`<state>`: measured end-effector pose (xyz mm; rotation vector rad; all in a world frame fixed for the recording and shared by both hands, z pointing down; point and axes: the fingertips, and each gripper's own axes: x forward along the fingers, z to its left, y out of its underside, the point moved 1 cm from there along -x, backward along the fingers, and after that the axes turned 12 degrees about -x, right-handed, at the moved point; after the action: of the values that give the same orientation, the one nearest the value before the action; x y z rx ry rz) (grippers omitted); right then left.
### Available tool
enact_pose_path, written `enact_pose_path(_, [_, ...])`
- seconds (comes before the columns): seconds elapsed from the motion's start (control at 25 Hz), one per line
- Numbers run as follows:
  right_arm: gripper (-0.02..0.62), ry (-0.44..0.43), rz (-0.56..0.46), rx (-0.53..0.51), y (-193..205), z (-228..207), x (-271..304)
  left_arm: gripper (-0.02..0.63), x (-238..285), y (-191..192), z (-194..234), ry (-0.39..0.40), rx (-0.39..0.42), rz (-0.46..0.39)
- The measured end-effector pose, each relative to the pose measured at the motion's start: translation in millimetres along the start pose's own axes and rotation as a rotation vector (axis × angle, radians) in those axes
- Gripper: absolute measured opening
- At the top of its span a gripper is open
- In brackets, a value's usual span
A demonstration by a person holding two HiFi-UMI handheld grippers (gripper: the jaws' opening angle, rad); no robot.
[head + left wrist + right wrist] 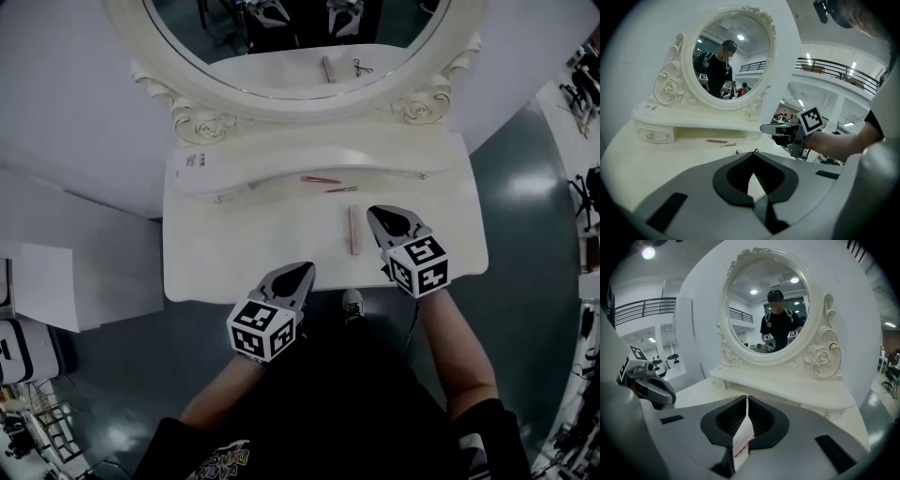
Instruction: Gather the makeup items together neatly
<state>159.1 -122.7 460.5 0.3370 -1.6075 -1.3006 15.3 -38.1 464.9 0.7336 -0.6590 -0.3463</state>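
On the white vanity table [234, 253] a long pale pink stick [354, 231] lies just left of my right gripper [375, 212]. Farther back, under the shelf, lie a slim red item [320, 179] [716, 140] and a small metallic item [341, 189] [727, 145]. In its own view the right gripper [747, 397] is shut on a thin white strip with red print [742, 437], held edge-on. My left gripper [302, 270] hovers at the table's front edge, jaws shut with nothing in them [753, 153].
The oval mirror [300, 37] and its curved shelf [309, 155] close off the back of the table. A small drawer with a knob [649, 136] sits under the shelf. A white cabinet [42, 286] stands at the left on the dark floor.
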Motion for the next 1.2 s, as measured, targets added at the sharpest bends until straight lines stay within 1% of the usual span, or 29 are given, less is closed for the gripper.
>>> enact_pose_path(0.16, [0.032,-0.045,0.07,-0.085,13.9,-18.6,24.2,0.008,11.5,1.9,1.0,-0.007,-0.008,0.022])
enact_pose_path(0.32, [0.034,-0.093,0.137,-0.175,25.9,-30.2,49.5,0.008,30.0,5.3,0.6,0.007,-0.004,0.069])
enact_pose_path(0.4, [0.049,-0.118,0.169,-0.21,32.2,-33.9,58.0,0.008,41.2,6.9,-2.2,0.024,0.006,0.099])
enact_pose_path(0.48, [0.087,-0.141,0.2,-0.229,37.9,-35.7,62.3,0.008,51.9,6.7,-7.1,0.043,0.021,0.122])
enact_pose_path(0.52, [0.087,-0.149,0.213,-0.235,41.4,-36.6,63.3,0.008,56.6,5.7,-9.9,0.053,0.03,0.13])
enact_pose_path(0.68, [0.087,-0.178,0.246,-0.244,56.2,-41.4,69.0,0.008,69.3,-1.2,-17.5,0.078,0.052,0.136])
enact_pose_path(0.76, [0.087,-0.195,0.269,-0.268,62.3,-42.8,76.6,0.008,70.0,-1.2,-15.3,0.078,0.049,0.139])
enact_pose_path(1.0, [0.087,-0.255,0.355,-0.473,70.2,-38.4,105.6,0.008,64.3,2.4,1.4,0.05,0.023,0.147])
enact_pose_path(1.2, [0.095,-0.297,0.423,-0.546,79.9,-37.8,128.6,0.008,60.6,-1.4,13.8,0.032,0.002,0.14])
